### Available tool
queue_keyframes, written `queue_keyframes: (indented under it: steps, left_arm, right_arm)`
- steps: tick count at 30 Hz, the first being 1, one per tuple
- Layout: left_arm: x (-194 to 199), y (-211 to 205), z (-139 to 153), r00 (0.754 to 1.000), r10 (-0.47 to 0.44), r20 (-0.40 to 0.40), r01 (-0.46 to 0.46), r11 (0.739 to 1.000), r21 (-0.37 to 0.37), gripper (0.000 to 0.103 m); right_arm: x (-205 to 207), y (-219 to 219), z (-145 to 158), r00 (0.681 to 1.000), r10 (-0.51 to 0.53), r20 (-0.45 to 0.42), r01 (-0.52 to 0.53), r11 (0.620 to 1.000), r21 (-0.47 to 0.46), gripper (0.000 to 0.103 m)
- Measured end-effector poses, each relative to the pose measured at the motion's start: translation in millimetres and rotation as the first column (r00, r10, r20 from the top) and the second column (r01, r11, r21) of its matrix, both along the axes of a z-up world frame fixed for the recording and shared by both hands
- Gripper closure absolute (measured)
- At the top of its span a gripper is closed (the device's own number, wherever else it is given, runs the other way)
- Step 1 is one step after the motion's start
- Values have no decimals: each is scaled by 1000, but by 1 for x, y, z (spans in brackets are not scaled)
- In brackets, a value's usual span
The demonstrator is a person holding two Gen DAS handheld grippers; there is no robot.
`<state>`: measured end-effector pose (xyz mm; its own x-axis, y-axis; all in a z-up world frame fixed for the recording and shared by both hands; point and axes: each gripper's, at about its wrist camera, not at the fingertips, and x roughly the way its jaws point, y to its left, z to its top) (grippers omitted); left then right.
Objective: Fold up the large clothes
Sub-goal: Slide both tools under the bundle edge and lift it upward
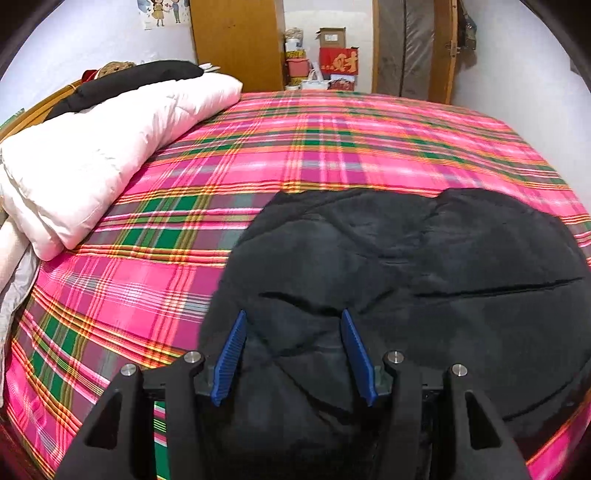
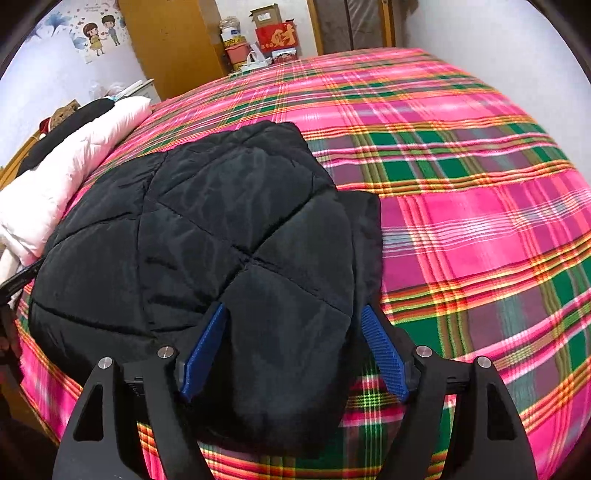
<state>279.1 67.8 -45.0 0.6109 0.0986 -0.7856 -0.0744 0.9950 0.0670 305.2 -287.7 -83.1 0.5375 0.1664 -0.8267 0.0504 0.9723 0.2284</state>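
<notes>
Two blue ribbed fingers [image 1: 236,354] tip the left gripper [image 1: 293,321], and they stand apart above the near edge of one black quilted jacket [image 1: 406,280]. The soft cloth lies under and between them, but neither pad presses into it, so the grip reads as released. The right gripper [image 2: 295,314] has the same pair of blue ribbed fingers [image 2: 384,354], spread wider. A rounded, padded fold of the jacket [image 2: 229,229] bulges up between them; the left pad sits just beside the cloth and the right pad stands clear of it, with bare bedding showing under it. Whether the left pad brushes the fabric is hard to say in the dark cloth. Each gripper is carried on black plastic arms with two silver bolt heads on either side.

The jacket is puffy with a dull sheen, stitched into large diamond panels, and lies folded into a compact heap near the front edge of the bed. Beneath it is one plaid sheet [image 2: 480,221] in bright pink, green and orange, smooth and flat. At the left edge of the bed a pale pink quilt [image 1: 92,162] is rolled long, with another black garment [image 1: 140,79] lying along its top. Beyond the bed stand a wooden cabinet [image 1: 236,40], stacked boxes [image 1: 338,61], one of them red, and a wall with cartoon stickers [image 2: 98,35].
</notes>
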Motion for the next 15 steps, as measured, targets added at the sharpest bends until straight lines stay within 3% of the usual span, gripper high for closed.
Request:
queue_keyframes:
  steps: [9, 15]
  left_arm:
    - [-1, 23, -14, 1000, 21, -15, -22, 998, -60, 31]
    - [1, 47, -23, 997, 58, -40, -65, 981, -184, 24]
  right_arm:
    - [-1, -16, -14, 1000, -2, -14, 3, 992, 125, 24]
    - [-1, -13, -10, 1000, 12, 9, -13, 997, 74, 23]
